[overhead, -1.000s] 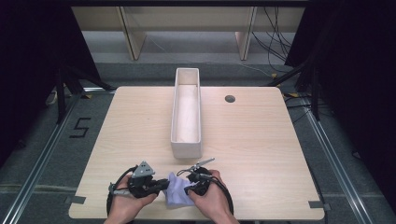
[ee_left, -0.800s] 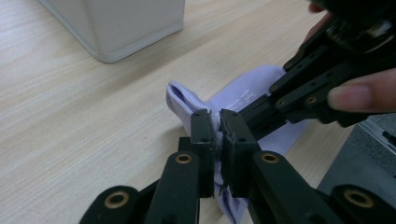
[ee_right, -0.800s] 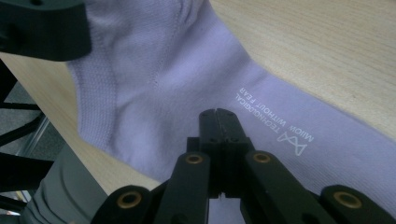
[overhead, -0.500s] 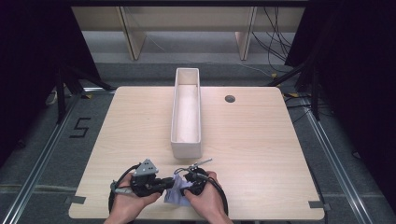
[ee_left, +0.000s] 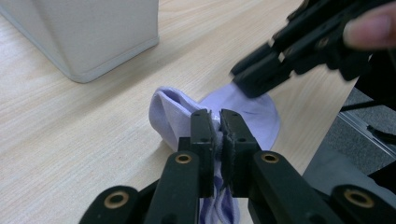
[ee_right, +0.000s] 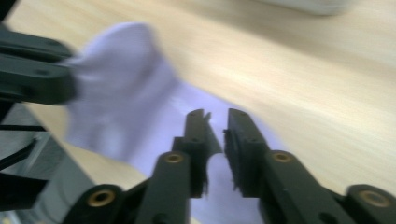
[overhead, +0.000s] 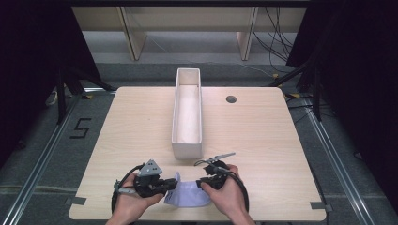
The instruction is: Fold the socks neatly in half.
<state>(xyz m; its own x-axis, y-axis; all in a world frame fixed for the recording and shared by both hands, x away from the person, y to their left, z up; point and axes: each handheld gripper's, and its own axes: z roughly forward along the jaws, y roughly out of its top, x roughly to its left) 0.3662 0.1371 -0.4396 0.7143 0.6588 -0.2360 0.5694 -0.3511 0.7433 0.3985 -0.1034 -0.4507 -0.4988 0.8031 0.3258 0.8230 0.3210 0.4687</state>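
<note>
A pale lilac sock [overhead: 188, 196] lies on the table by the front edge. My left gripper [overhead: 172, 185] is shut on one end of it; in the left gripper view the jaws [ee_left: 219, 116] pinch a raised fold of the sock [ee_left: 254, 109]. My right gripper [overhead: 203, 183] hovers at the other end. Its jaws [ee_right: 217, 116] have just been opening and stand a narrow gap apart. The sock [ee_right: 116, 93] lies under them, and nothing is pinched between the pads. The left gripper view shows the right gripper [ee_left: 243, 83] just over the sock's far edge.
A long white bin [overhead: 187, 151] stands lengthwise in the middle of the table, its near end just beyond both grippers. A small dark hole [overhead: 231, 99] sits at the back right. Bare tabletop [overhead: 263, 136] lies on either side of the bin.
My right gripper has drawn back to the right, away from the left one, and more of the sock now lies spread flat between them. The left gripper has stayed put.
</note>
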